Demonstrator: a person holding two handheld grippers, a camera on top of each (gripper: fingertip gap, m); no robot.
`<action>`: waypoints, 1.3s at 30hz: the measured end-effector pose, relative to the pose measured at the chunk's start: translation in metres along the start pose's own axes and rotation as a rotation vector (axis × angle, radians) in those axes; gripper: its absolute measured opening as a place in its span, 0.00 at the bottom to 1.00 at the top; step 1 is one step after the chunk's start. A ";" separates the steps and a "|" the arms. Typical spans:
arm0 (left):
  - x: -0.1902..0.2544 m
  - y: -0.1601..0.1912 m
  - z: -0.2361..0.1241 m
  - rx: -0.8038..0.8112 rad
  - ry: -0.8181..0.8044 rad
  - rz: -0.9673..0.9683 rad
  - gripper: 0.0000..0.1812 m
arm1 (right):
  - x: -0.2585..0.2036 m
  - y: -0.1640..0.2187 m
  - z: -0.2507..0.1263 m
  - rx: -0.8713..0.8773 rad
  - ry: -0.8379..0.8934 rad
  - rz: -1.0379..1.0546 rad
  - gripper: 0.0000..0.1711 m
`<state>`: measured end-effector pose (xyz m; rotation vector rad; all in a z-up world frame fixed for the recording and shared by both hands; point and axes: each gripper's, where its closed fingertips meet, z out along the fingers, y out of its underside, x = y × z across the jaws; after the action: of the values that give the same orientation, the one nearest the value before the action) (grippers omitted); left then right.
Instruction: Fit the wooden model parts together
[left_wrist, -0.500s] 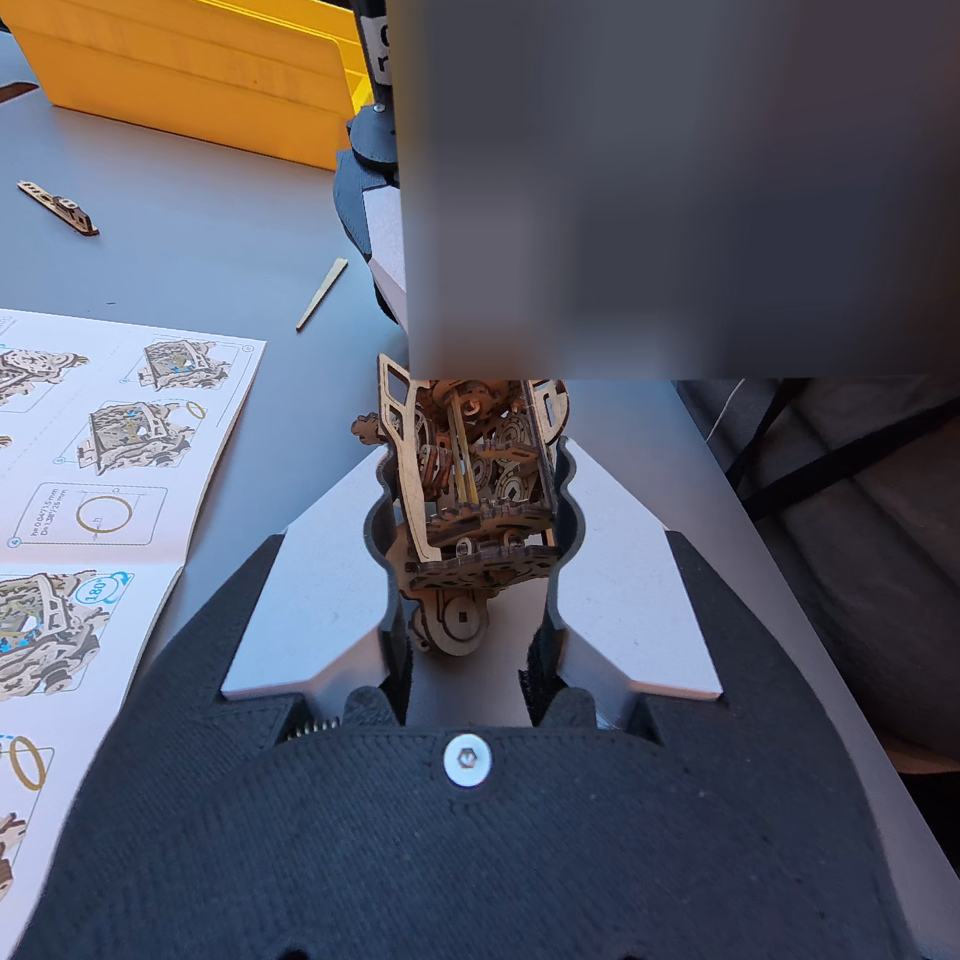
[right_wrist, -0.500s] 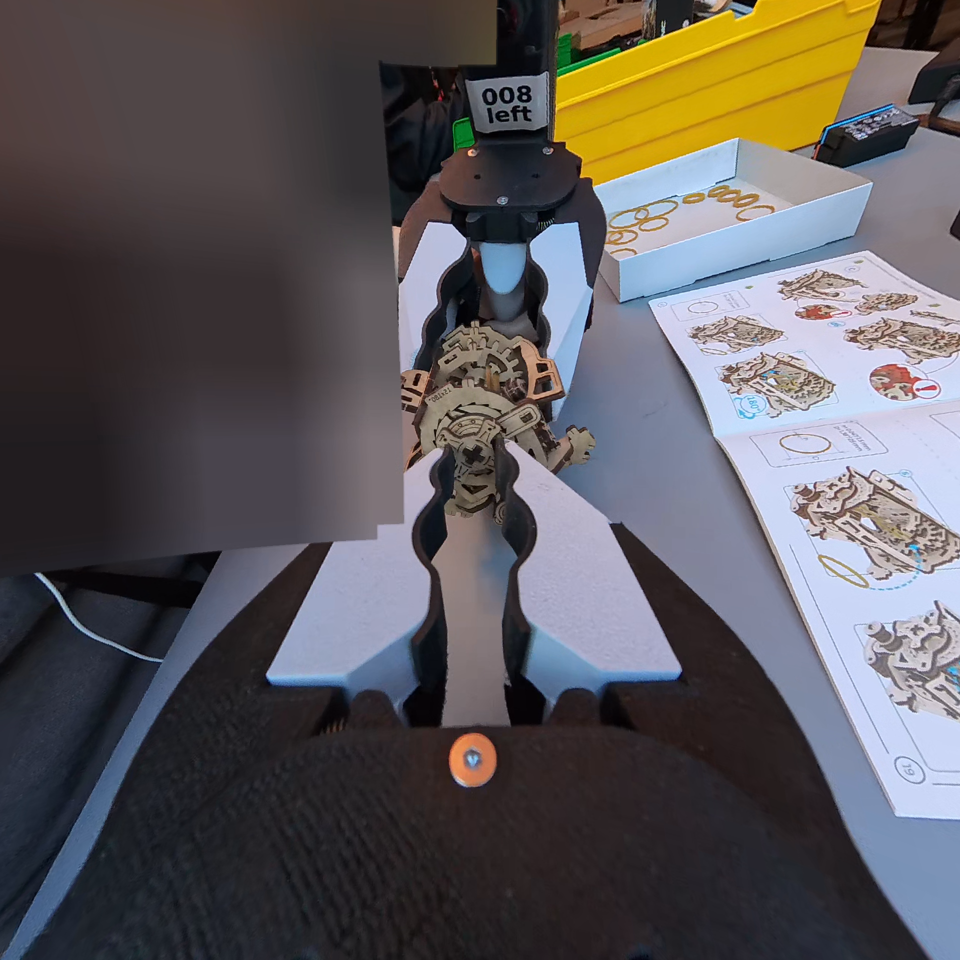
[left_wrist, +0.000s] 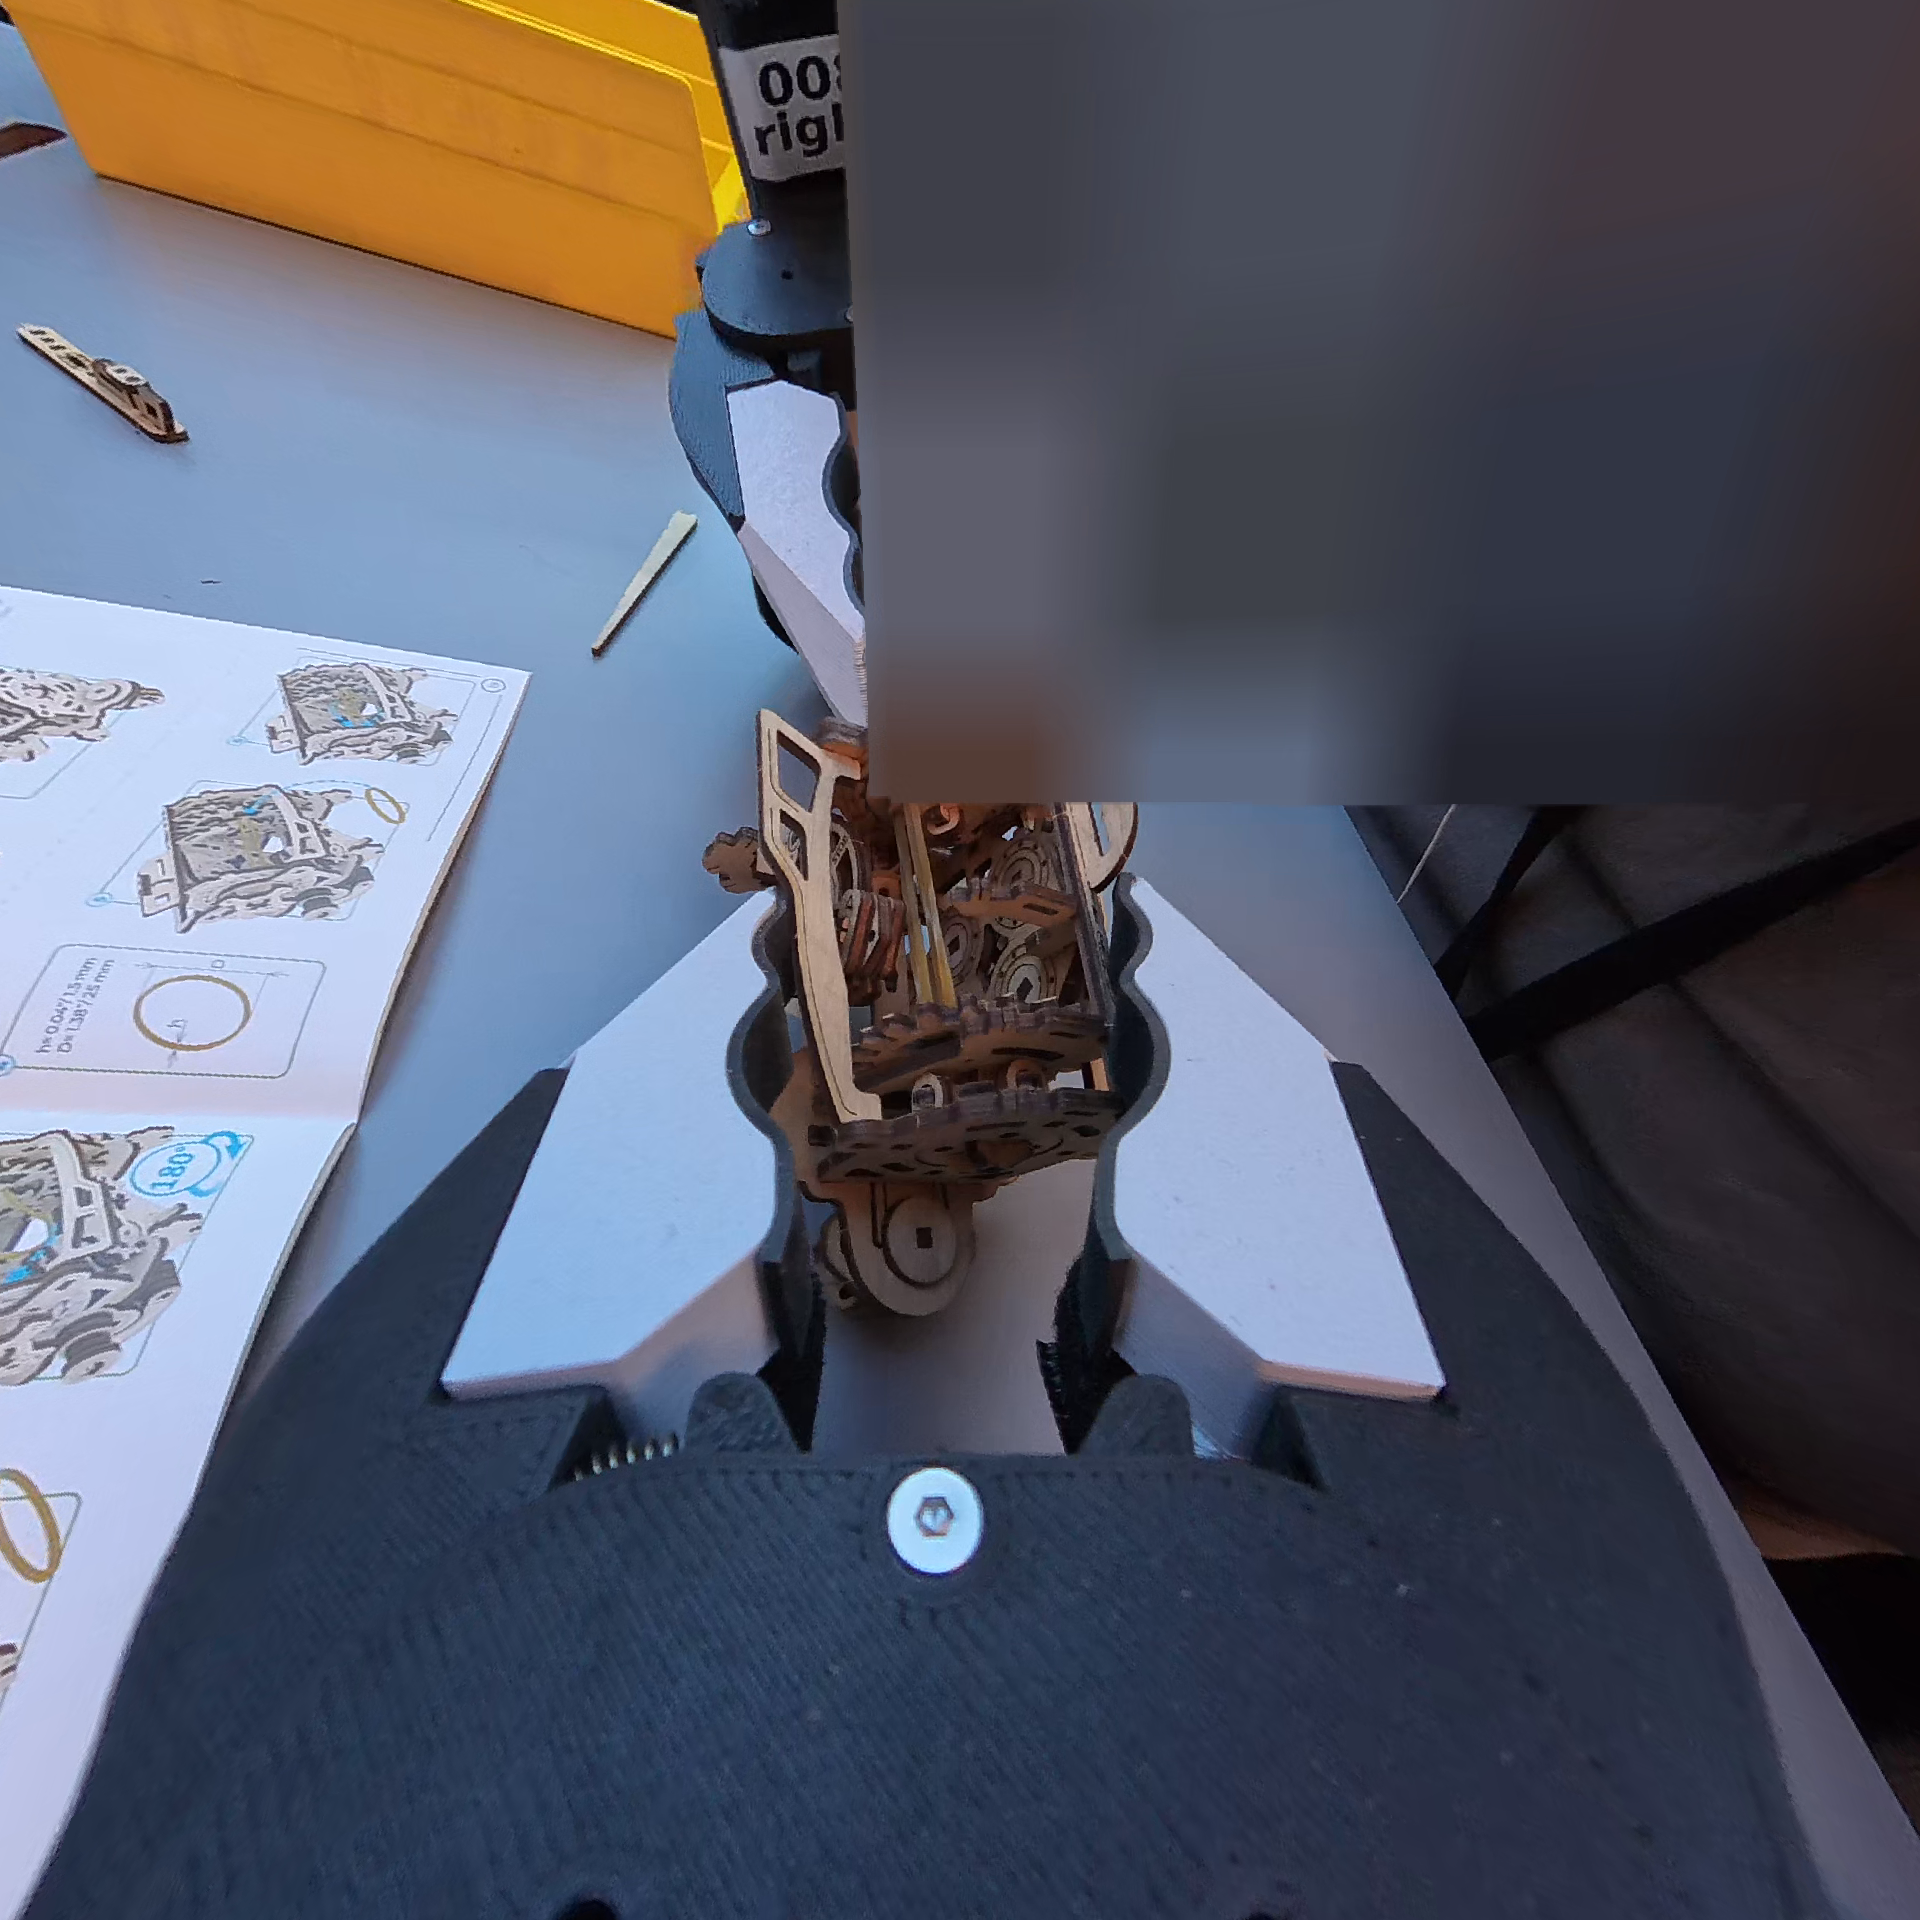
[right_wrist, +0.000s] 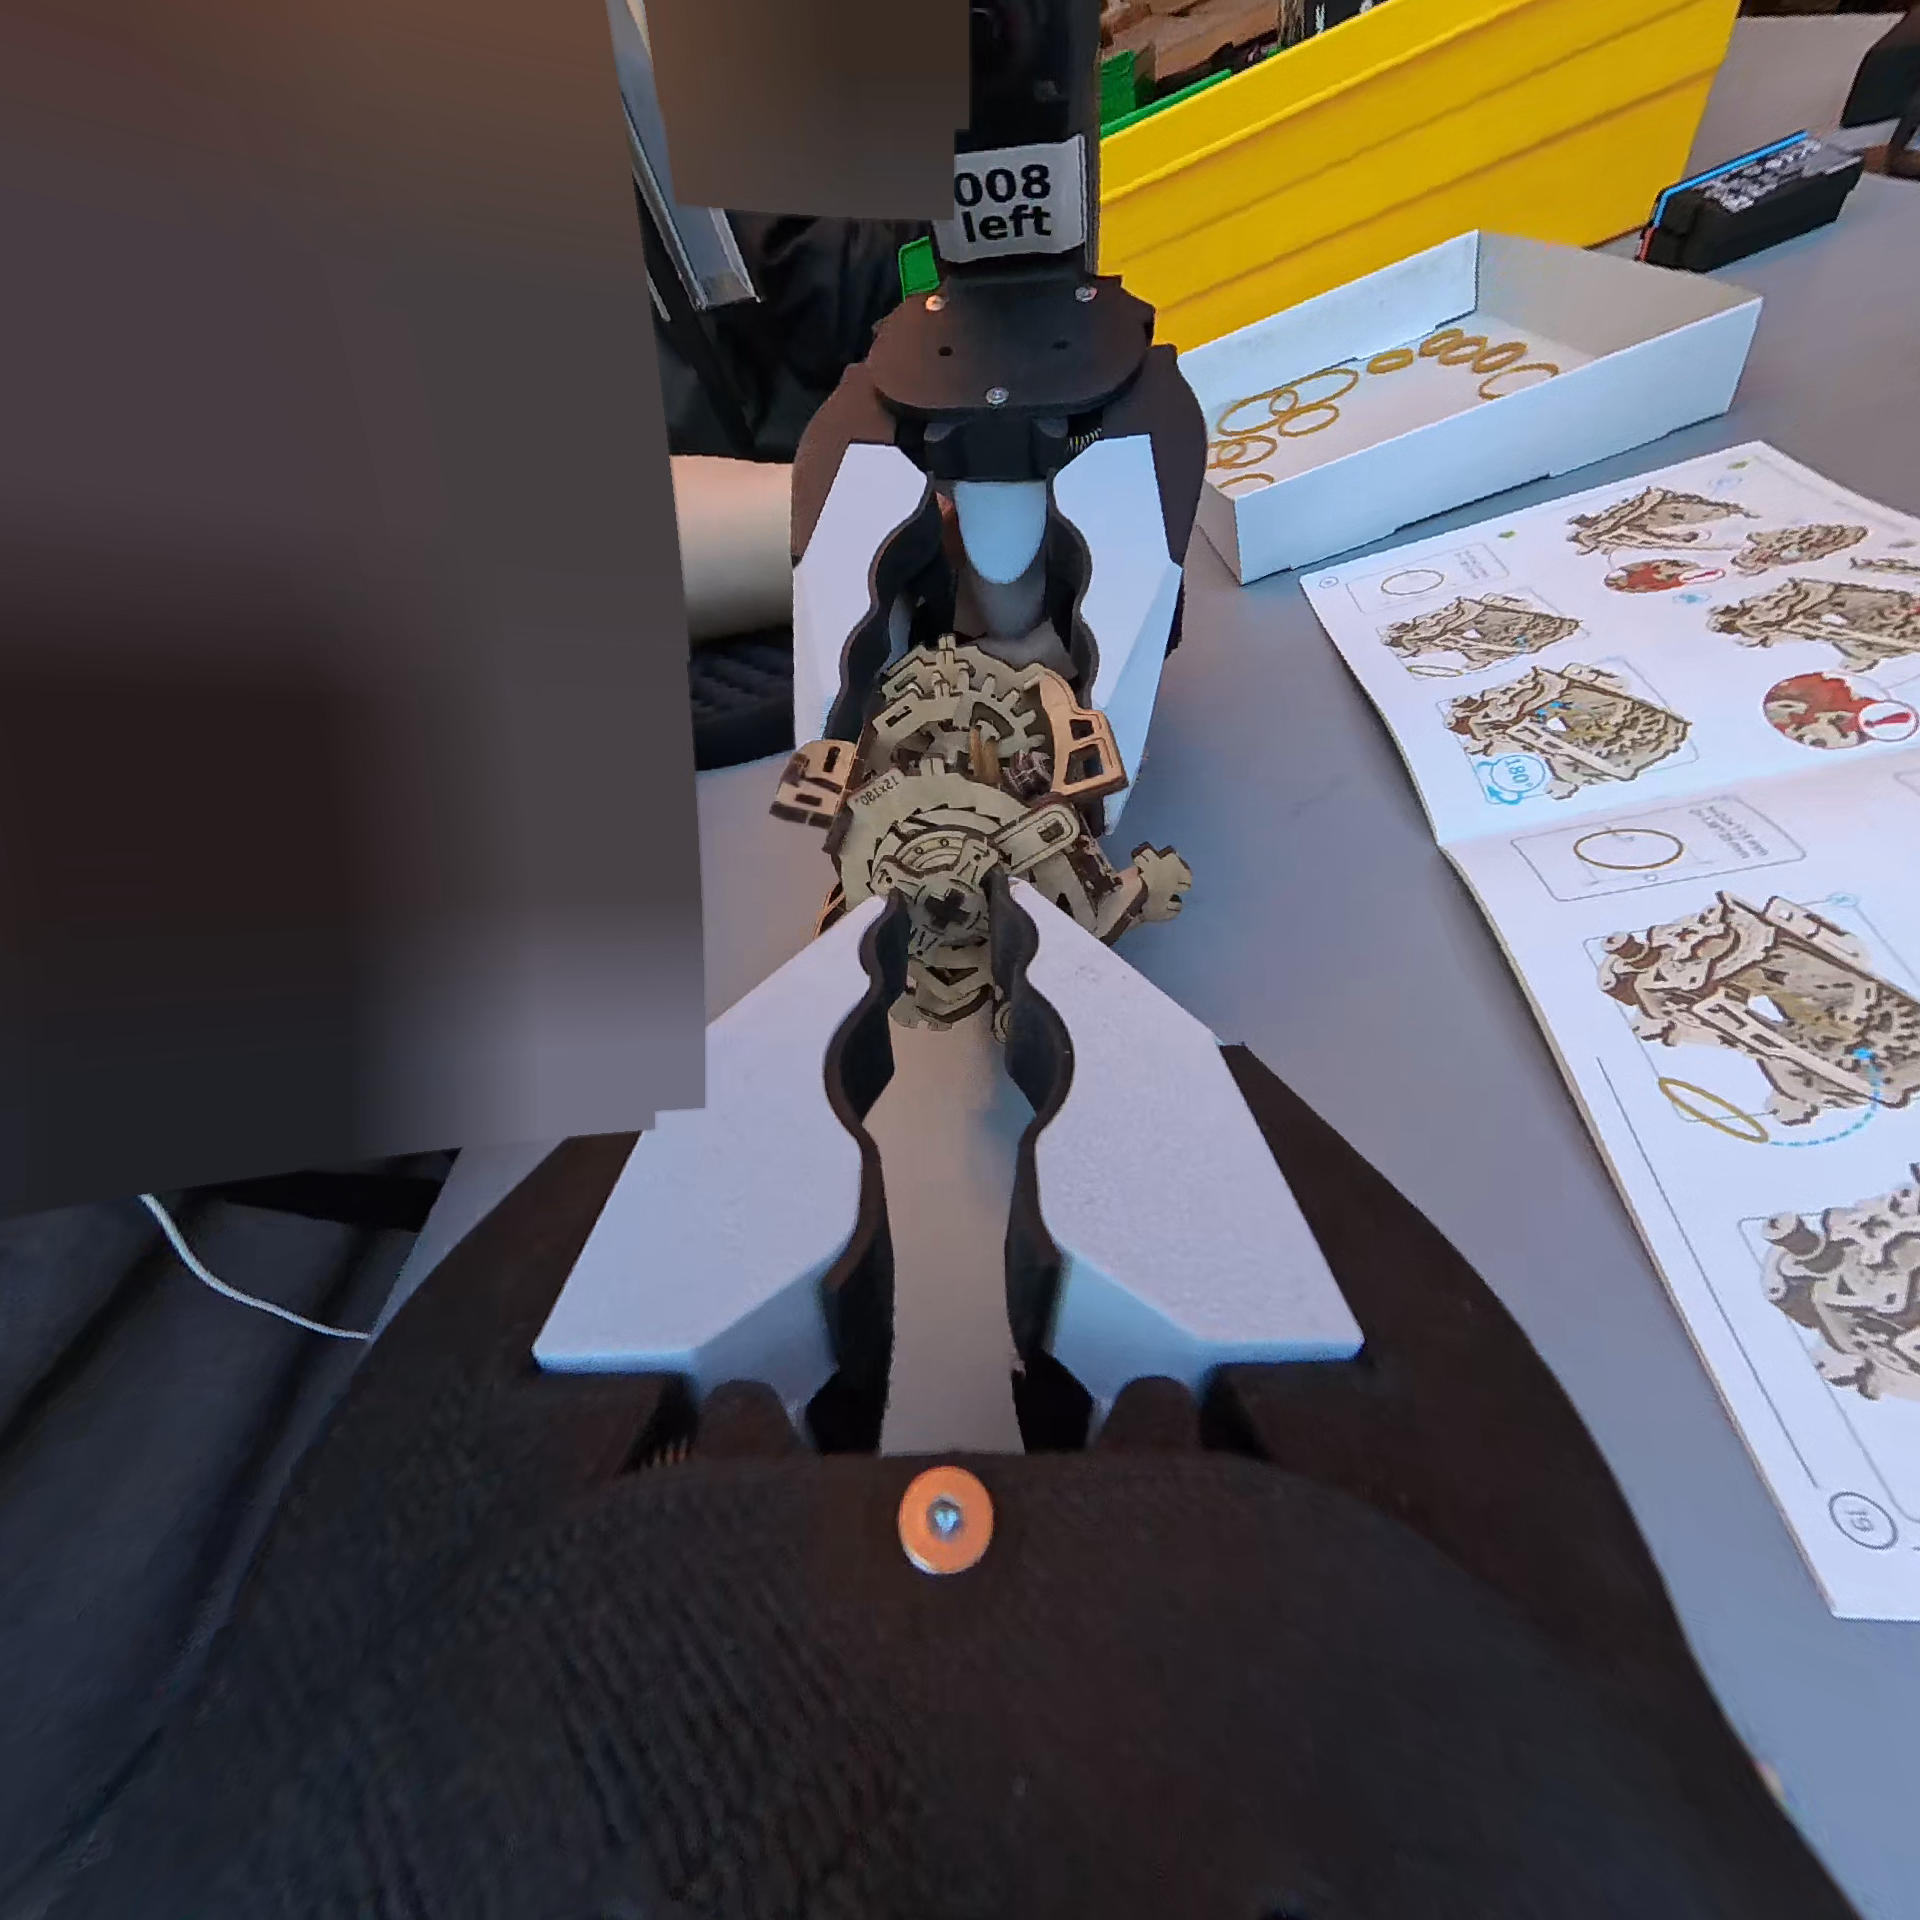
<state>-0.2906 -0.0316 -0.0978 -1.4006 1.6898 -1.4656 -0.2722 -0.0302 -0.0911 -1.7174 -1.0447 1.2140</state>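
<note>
The left gripper (left_wrist: 940, 1023) is closed on the wooden model (left_wrist: 945, 997), its wavy black pads pressed to the model's two side frames so that the body is clamped across its width. The right gripper (right_wrist: 943, 935) is narrowed onto a small round hub with a cross-shaped hole at the model's opposite end (right_wrist: 940, 920); the hub is seen between the tips, though firm contact cannot be told for certain. The model is thus held from both ends, raised just above the grey table (left_wrist: 416, 499), probably so that one side is steadied while the hub is pressed or turned into its seat.

The model is built of thin, pale, laser-cut plywood: toothed wheels, slotted plates and darker scorched edges are packed into an open cage. The gripper fingers are smooth white blocks with black scalloped liners, mounted on coarse, ridged black bodies.

Further out, an open instruction booklet (right_wrist: 1662, 831) of glossy white paper lies flat beside the work, presumably for reference. A shallow white box (right_wrist: 1621, 343) holds loose rubber bands (right_wrist: 1288, 410). A yellow plastic bin (left_wrist: 364, 135) stands at the back, and a wooden strip (left_wrist: 104, 379) and a thin pale sliver (left_wrist: 644, 582) lie apart on the table
</note>
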 end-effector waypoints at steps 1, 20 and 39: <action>0.000 0.000 -0.001 0.003 0.002 -0.002 0.32 | 0.000 -0.001 0.000 0.004 -0.008 0.019 0.08; -0.002 -0.001 0.000 -0.025 -0.065 0.102 0.33 | 0.001 -0.004 -0.002 0.045 -0.092 0.269 0.08; -0.012 0.000 0.005 -0.085 -0.240 0.219 0.32 | 0.011 -0.003 -0.008 0.073 -0.091 0.391 0.08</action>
<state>-0.2821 -0.0229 -0.1021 -1.3275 1.7058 -1.0735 -0.2632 -0.0199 -0.0899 -1.8782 -0.7221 1.5662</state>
